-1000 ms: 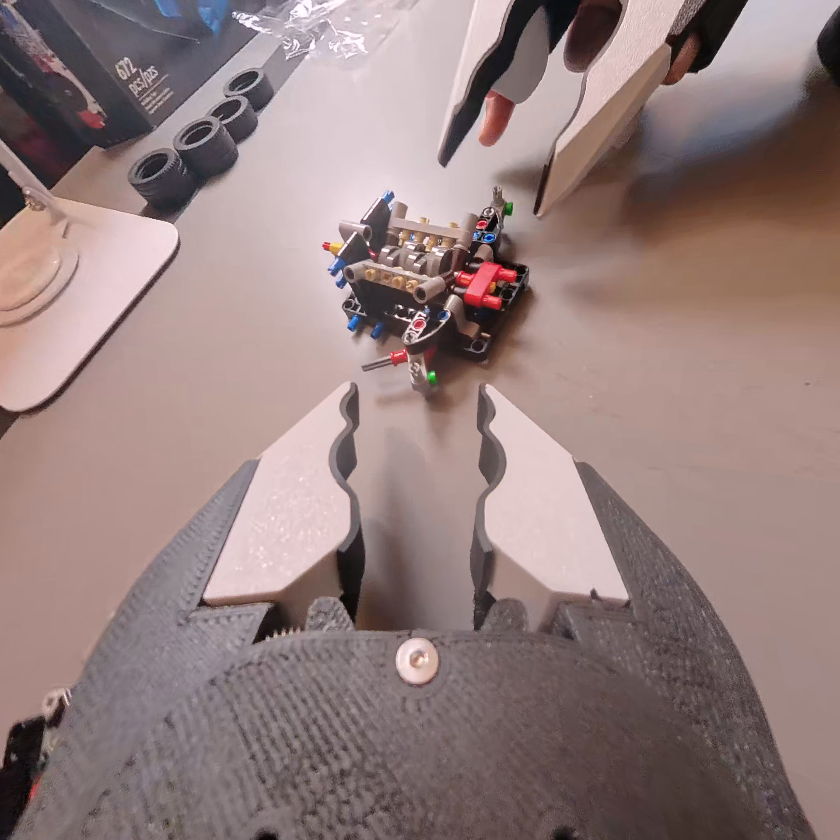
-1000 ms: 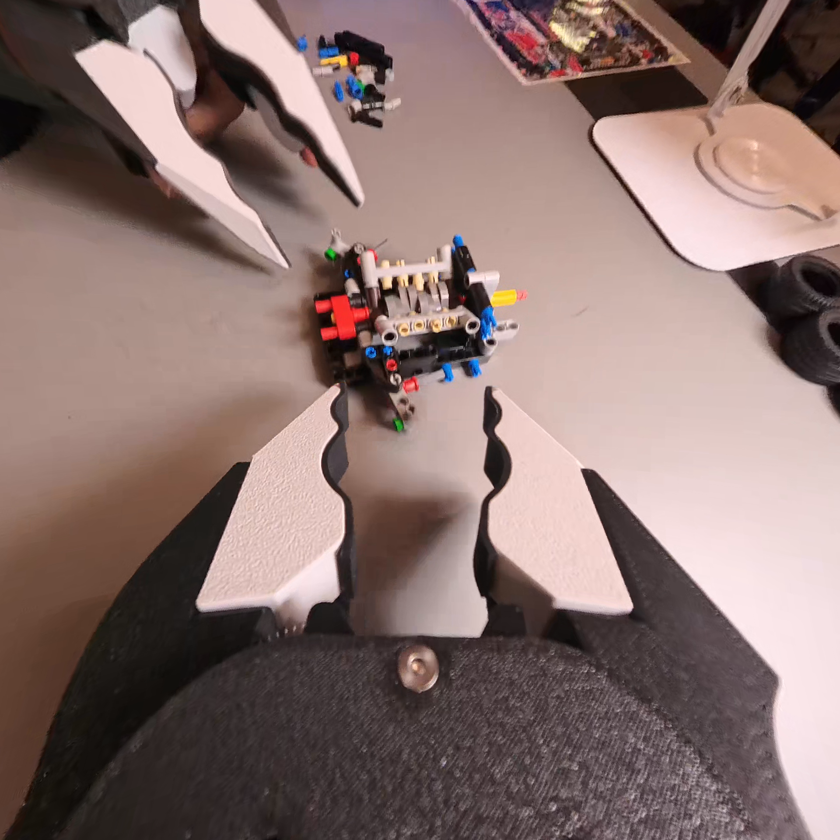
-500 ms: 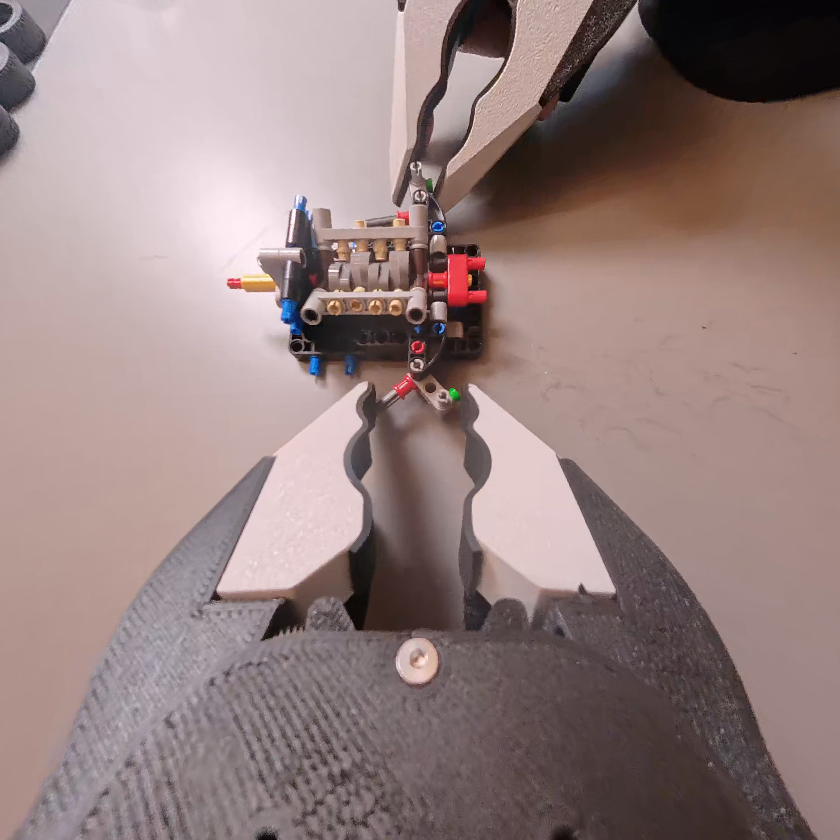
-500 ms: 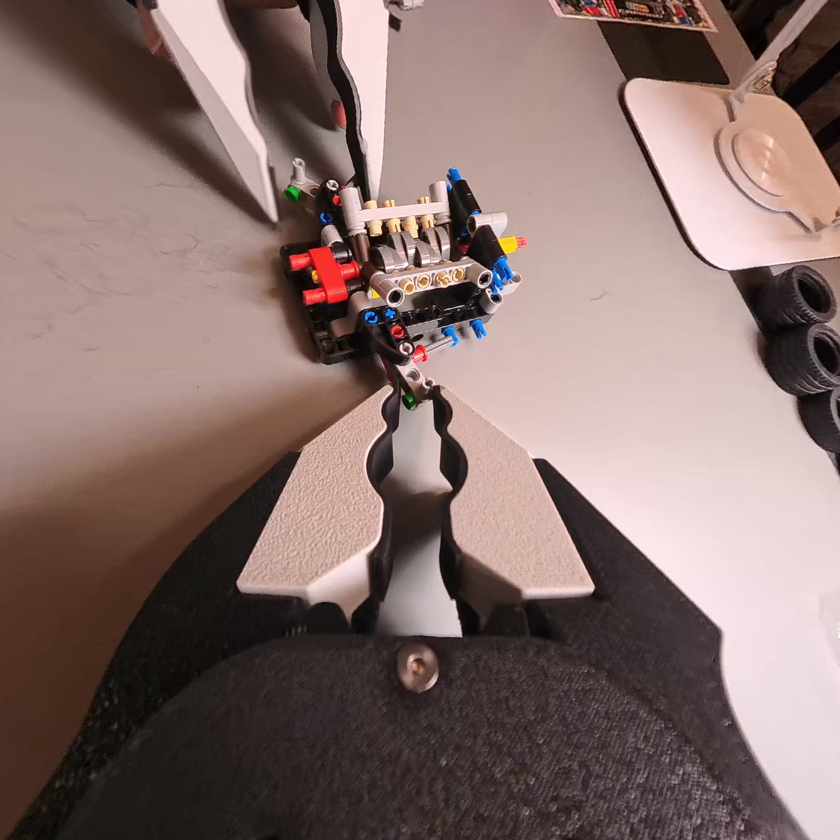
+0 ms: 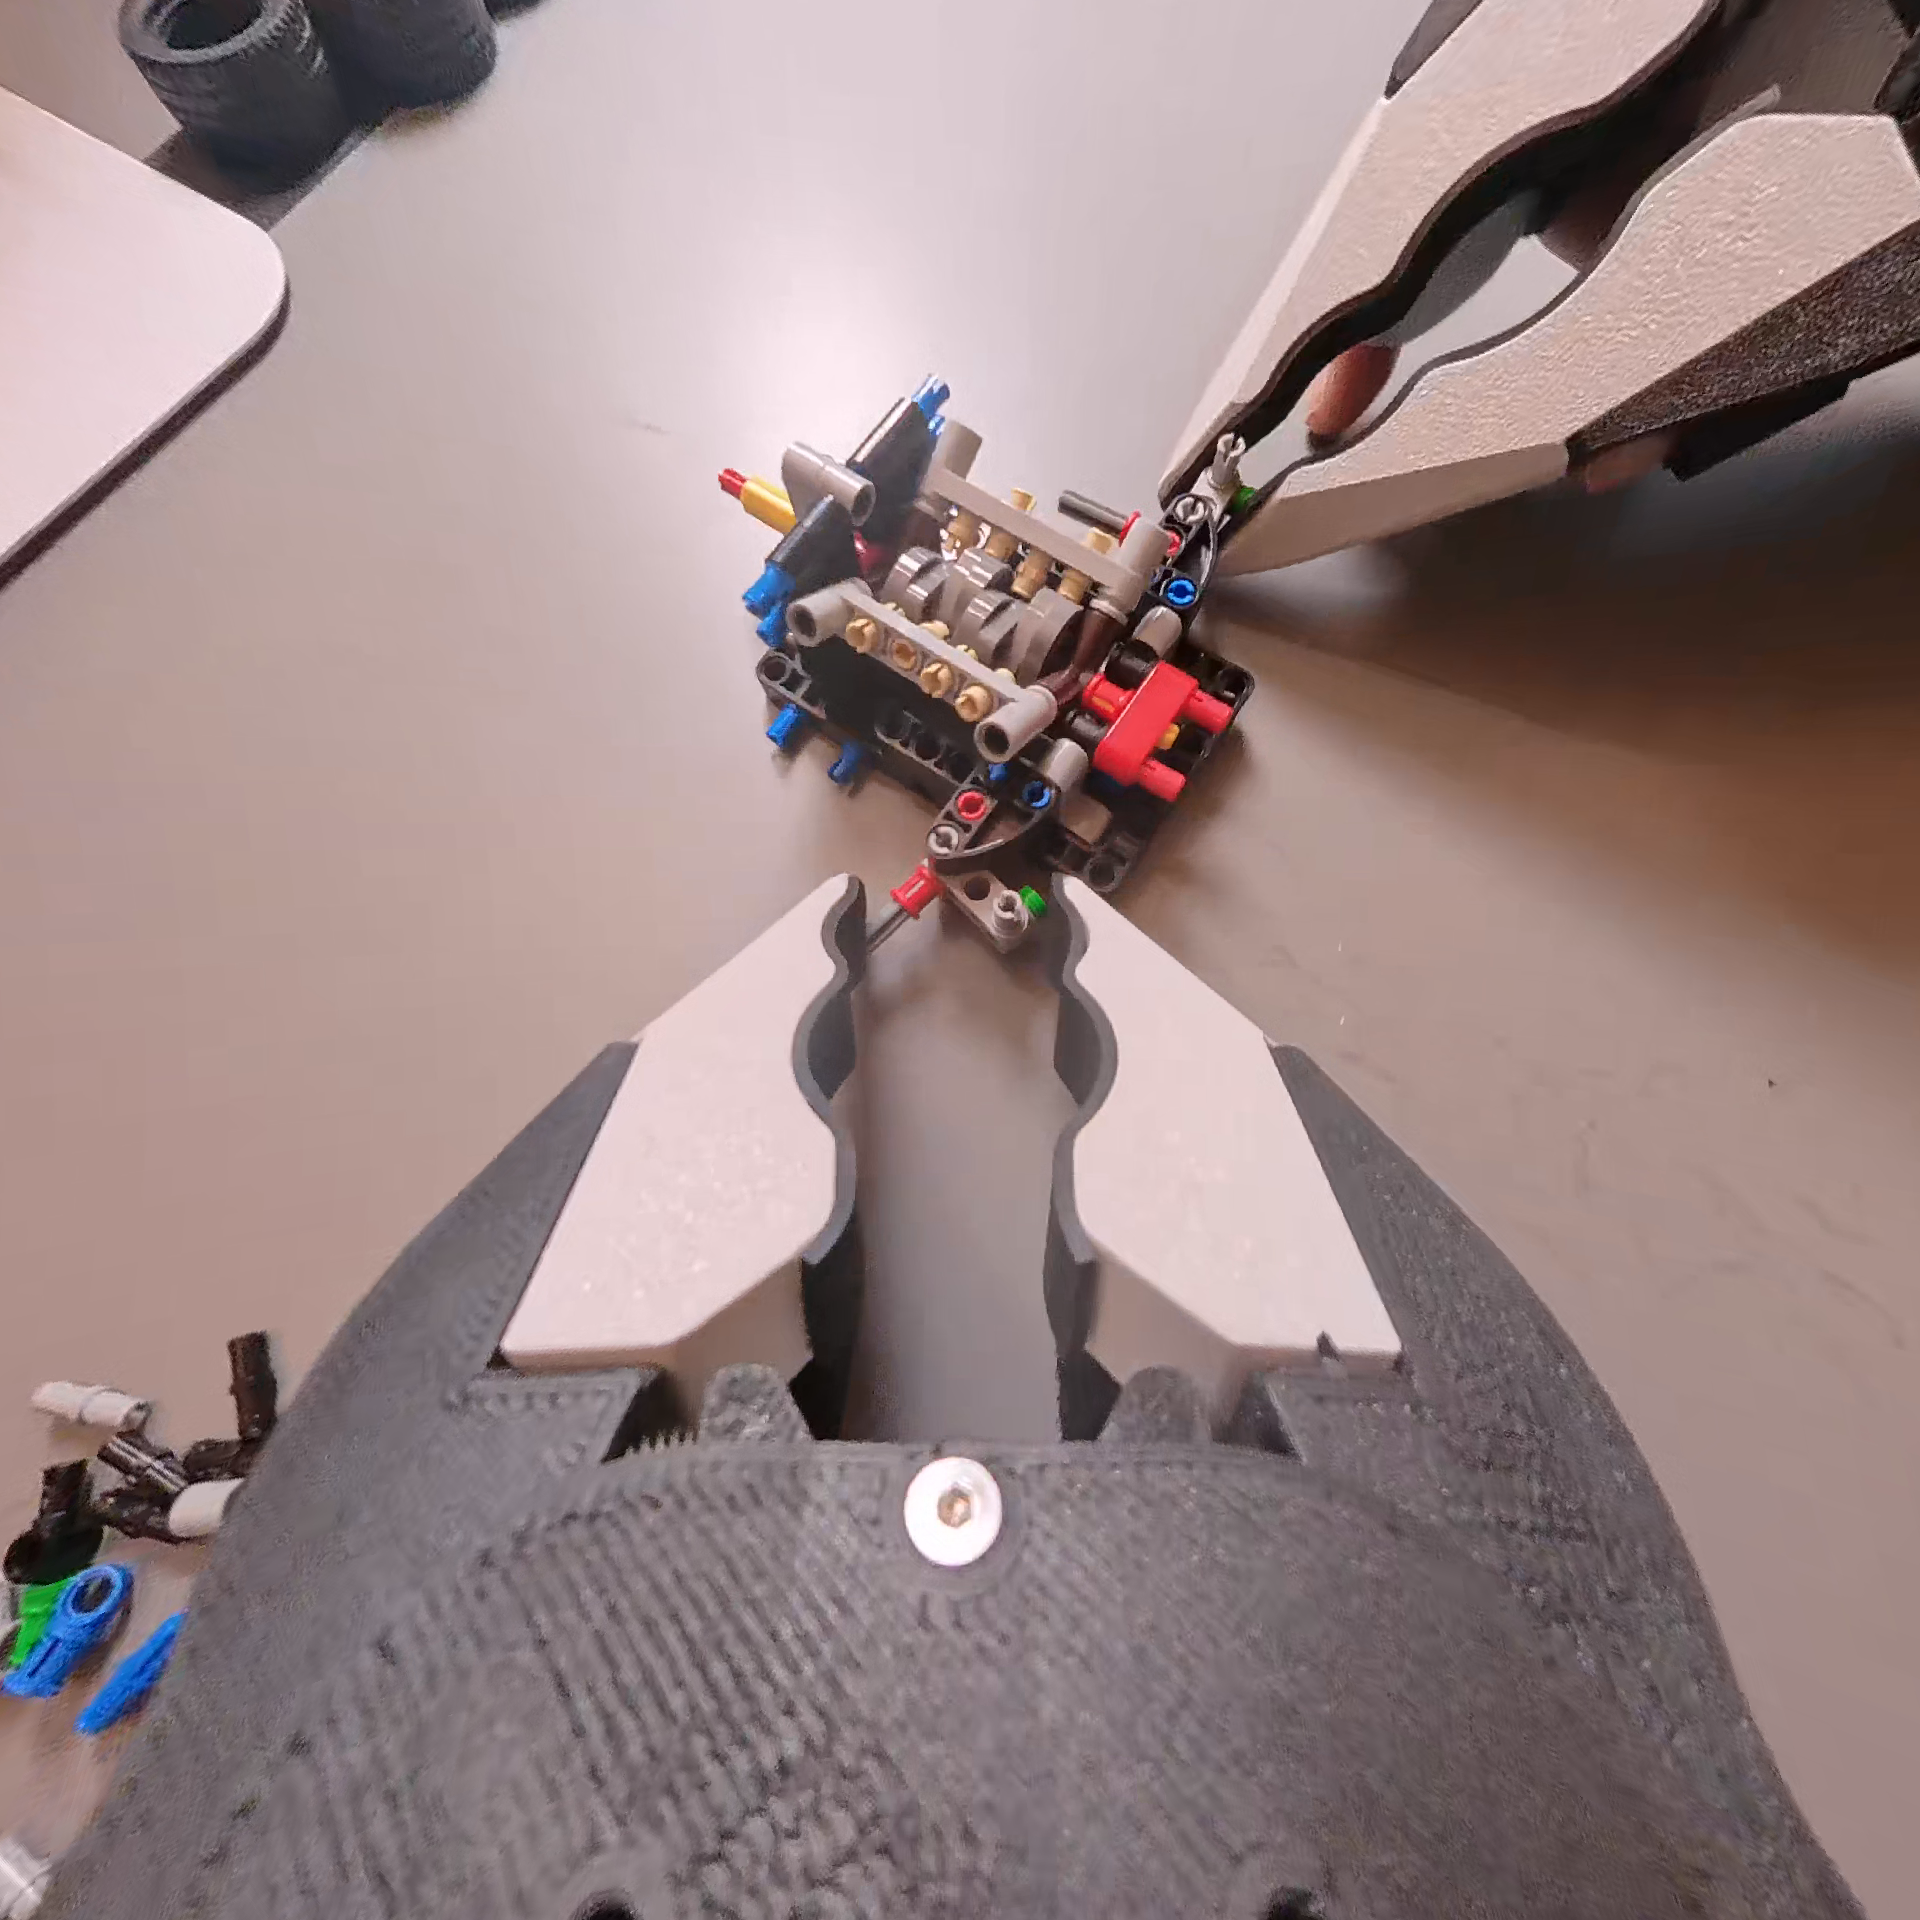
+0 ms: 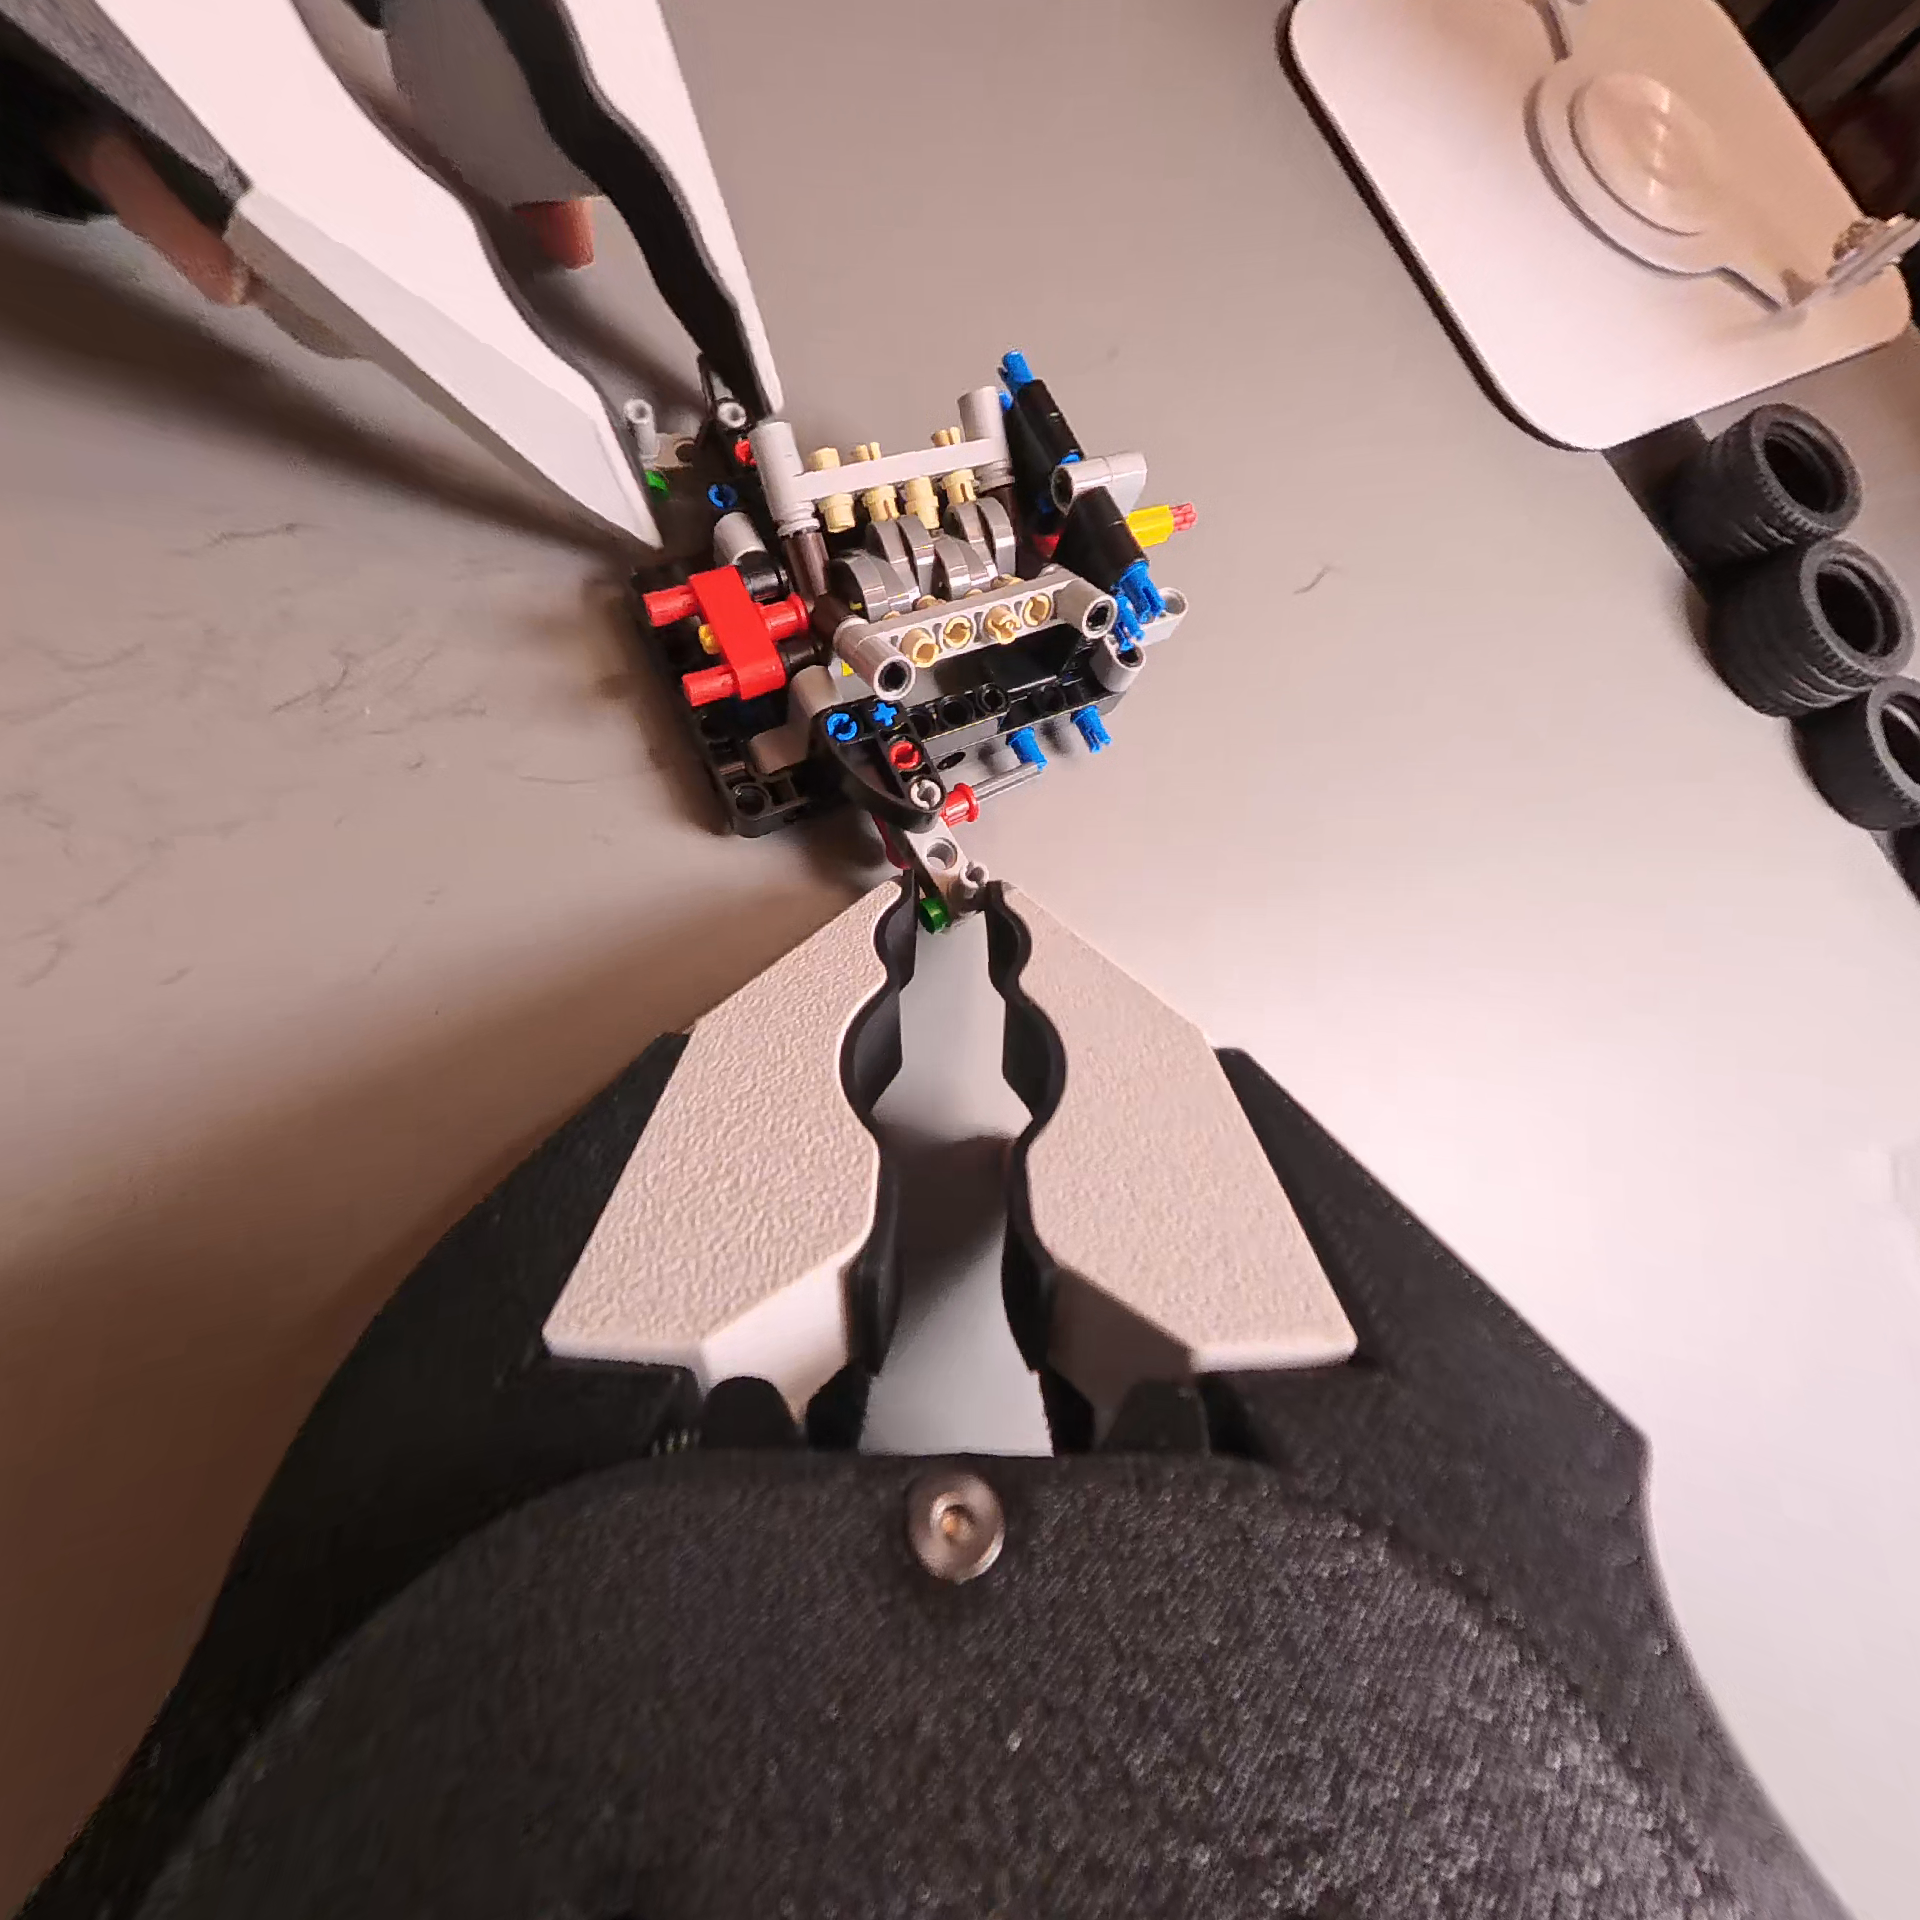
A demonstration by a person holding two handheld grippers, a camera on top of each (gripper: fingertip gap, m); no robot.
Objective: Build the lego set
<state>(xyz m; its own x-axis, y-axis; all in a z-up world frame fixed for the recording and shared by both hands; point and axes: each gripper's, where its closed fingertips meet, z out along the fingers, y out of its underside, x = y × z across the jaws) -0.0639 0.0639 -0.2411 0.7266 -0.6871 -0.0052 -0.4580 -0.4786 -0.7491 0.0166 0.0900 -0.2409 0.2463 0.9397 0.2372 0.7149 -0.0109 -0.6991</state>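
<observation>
Scene: a grey table (image 5: 520, 727) seen from two gripper cameras that face each other across a small lego build.
Build: the build (image 5: 997, 665) (image 6: 904, 613) sits on the table between the two grippers. It has a black frame, grey beams with tan pins, blue pins, a red connector and a yellow axle tip.
Near link: a short grey link (image 5: 987, 904) with a green pin sticks out of the build's side toward the left gripper.
Far link: a matching grey link (image 6: 951, 878) with a green pin sticks out of the opposite side toward the right gripper.
Left gripper: the left gripper (image 5: 956, 925) has its jaws partly apart, one tip on each side of the near link. Whether the tips touch the link is unclear.
Right gripper: the right gripper (image 6: 951, 904) has its jaws narrowed to a slim gap and pinches the far link at the tips. In the left view it (image 5: 1226, 499) meets the build's far corner.
Tyres: black tyres (image 6: 1808, 582) stand in a row at the table's edge, well apart from the build.
Stand base: a white flat stand base (image 6: 1558, 208) lies near the tyres.
Loose parts: blue, black, grey and green pieces (image 5: 94, 1558) lie in a small pile beside the left gripper's body.
</observation>
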